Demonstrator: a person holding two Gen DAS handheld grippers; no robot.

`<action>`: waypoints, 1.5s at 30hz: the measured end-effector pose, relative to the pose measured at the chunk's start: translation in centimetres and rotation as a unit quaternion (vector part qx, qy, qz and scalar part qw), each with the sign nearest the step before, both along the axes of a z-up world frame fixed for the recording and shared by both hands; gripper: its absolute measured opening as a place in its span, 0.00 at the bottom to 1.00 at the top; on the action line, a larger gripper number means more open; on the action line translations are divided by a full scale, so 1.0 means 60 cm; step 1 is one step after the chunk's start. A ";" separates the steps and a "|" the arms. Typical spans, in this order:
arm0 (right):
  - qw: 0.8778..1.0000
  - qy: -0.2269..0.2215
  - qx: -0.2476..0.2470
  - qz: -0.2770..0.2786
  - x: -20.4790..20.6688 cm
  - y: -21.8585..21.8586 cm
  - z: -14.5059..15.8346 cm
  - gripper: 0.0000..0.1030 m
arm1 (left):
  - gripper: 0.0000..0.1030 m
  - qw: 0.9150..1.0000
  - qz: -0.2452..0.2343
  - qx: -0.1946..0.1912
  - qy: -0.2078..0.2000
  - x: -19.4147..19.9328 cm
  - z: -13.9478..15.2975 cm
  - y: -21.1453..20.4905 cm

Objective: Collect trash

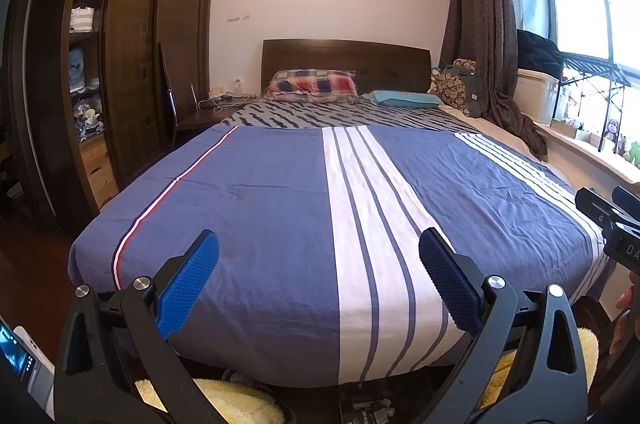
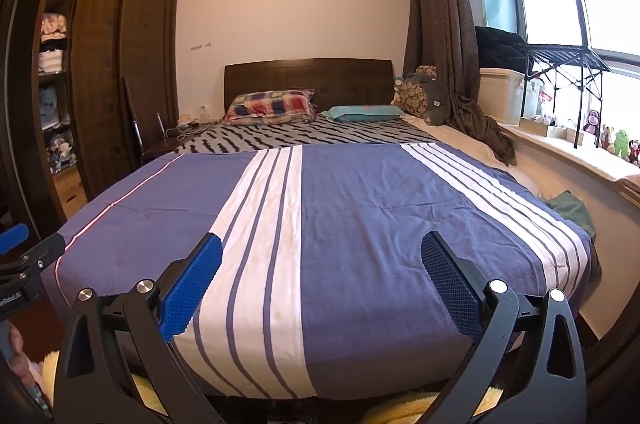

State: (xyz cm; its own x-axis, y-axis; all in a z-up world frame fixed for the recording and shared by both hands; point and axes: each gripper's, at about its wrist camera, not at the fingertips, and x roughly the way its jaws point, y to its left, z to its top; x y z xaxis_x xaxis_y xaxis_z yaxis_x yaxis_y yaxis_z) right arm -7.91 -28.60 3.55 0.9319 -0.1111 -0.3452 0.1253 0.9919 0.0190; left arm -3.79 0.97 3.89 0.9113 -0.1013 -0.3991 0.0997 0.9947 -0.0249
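Holding both the left gripper [image 1: 319, 244] and right gripper [image 2: 321, 246] spread and empty over the bed [image 1: 260, 192], you see no trash on the cover; scan the floor edge before committing.

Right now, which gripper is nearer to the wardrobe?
Left. The left gripper is over the bed's wardrobe half; the right gripper is on its far side, toward the window.

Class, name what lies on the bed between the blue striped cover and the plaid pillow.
A grey sheet with dark wavy marks fills the stretch between the blue striped cover and plaid pillow; both views show it.
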 end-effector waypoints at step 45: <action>1.000 -0.002 0.006 0.003 -0.002 0.007 -0.002 0.97 | 0.92 1.000 0.011 -0.004 -0.015 -0.013 0.010 -0.004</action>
State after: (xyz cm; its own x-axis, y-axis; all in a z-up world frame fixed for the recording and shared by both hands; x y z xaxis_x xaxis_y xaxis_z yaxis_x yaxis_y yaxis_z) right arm -8.04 -28.17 3.44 0.9343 -0.1013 -0.3419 0.1193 0.9923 0.0320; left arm -4.54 0.73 4.48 0.9246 -0.0838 -0.3716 0.0786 0.9965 -0.0294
